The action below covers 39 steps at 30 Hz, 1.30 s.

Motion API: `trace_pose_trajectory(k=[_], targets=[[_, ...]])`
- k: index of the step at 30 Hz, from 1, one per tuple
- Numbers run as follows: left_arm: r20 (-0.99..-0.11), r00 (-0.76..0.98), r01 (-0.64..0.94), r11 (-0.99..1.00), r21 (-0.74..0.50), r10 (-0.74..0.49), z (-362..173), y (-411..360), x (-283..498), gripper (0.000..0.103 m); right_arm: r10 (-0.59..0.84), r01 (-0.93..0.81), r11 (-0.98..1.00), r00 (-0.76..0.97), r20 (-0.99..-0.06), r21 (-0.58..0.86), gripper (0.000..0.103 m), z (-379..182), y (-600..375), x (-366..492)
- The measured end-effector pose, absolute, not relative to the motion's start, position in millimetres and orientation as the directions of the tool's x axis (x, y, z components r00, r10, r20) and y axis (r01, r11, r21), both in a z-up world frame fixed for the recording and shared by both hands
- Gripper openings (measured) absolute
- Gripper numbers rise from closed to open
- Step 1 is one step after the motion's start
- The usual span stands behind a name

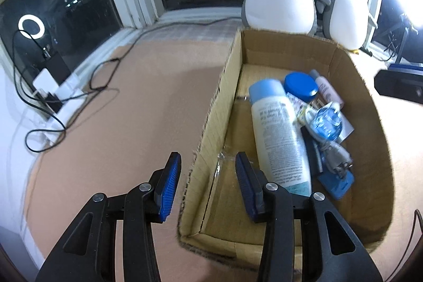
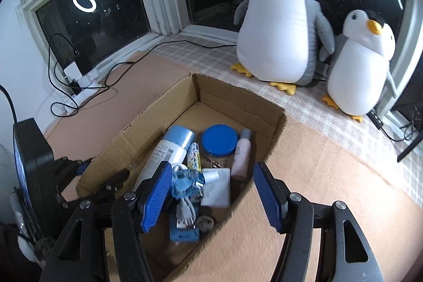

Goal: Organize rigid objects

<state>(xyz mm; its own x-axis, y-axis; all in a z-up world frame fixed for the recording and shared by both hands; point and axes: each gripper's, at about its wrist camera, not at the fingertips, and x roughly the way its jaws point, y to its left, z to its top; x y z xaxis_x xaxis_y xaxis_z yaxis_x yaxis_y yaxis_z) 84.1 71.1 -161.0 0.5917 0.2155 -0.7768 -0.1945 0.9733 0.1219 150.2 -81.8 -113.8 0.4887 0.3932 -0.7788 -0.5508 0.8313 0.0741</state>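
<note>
An open cardboard box (image 1: 227, 86) (image 2: 267, 110) sits on the brown table. In it lie a tall white bottle with a light-blue cap (image 1: 277, 134) (image 2: 169, 149), a blue-lidded jar (image 1: 301, 86) (image 2: 219, 140), a small pink bottle (image 1: 327, 89) (image 2: 242, 155), a clear blue plastic piece (image 1: 326, 120) (image 2: 185, 183), a white cable with plug (image 1: 335, 149) (image 2: 185, 210), and a blue flat item (image 1: 338, 184) (image 2: 183, 233). My left gripper (image 1: 208, 189) is open and empty above the box's left wall. My right gripper (image 2: 211, 196) is open and empty above the box's near right corner.
Two plush penguins (image 2: 283, 17) (image 2: 362, 65) stand on the checked cloth by the window. Black cables and a white power strip (image 1: 53, 97) (image 2: 82, 81) lie at the table's left. A black device (image 1: 401, 83) sits right of the box.
</note>
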Motion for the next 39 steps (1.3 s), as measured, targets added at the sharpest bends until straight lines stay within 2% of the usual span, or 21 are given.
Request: trace_pose_trajectory(k=[2,5,10,12,16,18,21,23,28,33,39], targets=[[-0.766,0.605,-0.193,0.973,0.123,0.217,-152,69,79,0.043,0.401,-0.542,0.836,0.493,-0.772,0.088,0.061,-109,-89,143],[-0.757,0.621,-0.184,0.976,0.112,0.204,-140,66,72,0.05,0.405,-0.532,0.841,0.503,-0.764,0.095,0.063,-101,-99,133],[-0.745,0.642,-0.164,0.982,0.097,0.18,-121,59,60,0.053,0.41,-0.52,0.848,0.518,-0.751,0.104,0.065,-89,-112,115],[-0.738,0.653,-0.158,0.984,0.086,0.169,-112,56,54,0.06,0.406,-0.514,0.852,0.528,-0.746,0.099,0.067,-85,-117,107],[-0.715,0.682,-0.151,0.986,0.067,0.153,-92,51,40,0.064,0.389,-0.491,0.867,0.56,-0.731,0.086,0.069,-73,-129,88],[-0.701,0.698,-0.144,0.988,0.063,0.146,-81,47,32,0.071,0.386,-0.476,0.875,0.582,-0.716,0.085,0.073,-66,-135,79],[-0.678,0.721,-0.138,0.989,0.06,0.142,-65,41,22,0.073,0.382,-0.45,0.888,0.62,-0.686,0.088,0.078,-53,-145,66],[-0.669,0.731,-0.136,0.989,0.051,0.135,-56,38,16,0.081,0.374,-0.433,0.897,0.645,-0.666,0.085,0.079,-44,-151,57],[-0.647,0.752,-0.125,0.991,0.044,0.123,-38,31,1,0.081,0.335,-0.39,0.919,0.698,-0.633,0.056,0.086,-28,-163,34],[-0.643,0.757,-0.113,0.993,0.043,0.114,-29,25,-9,0.081,0.328,-0.352,0.932,0.722,-0.609,0.085,0.086,-19,-176,16],[-0.642,0.76,-0.099,0.994,0.041,0.102,-26,18,-17,0.081,0.273,-0.307,0.951,0.768,-0.58,0.04,0.087,-12,-184,-4]])
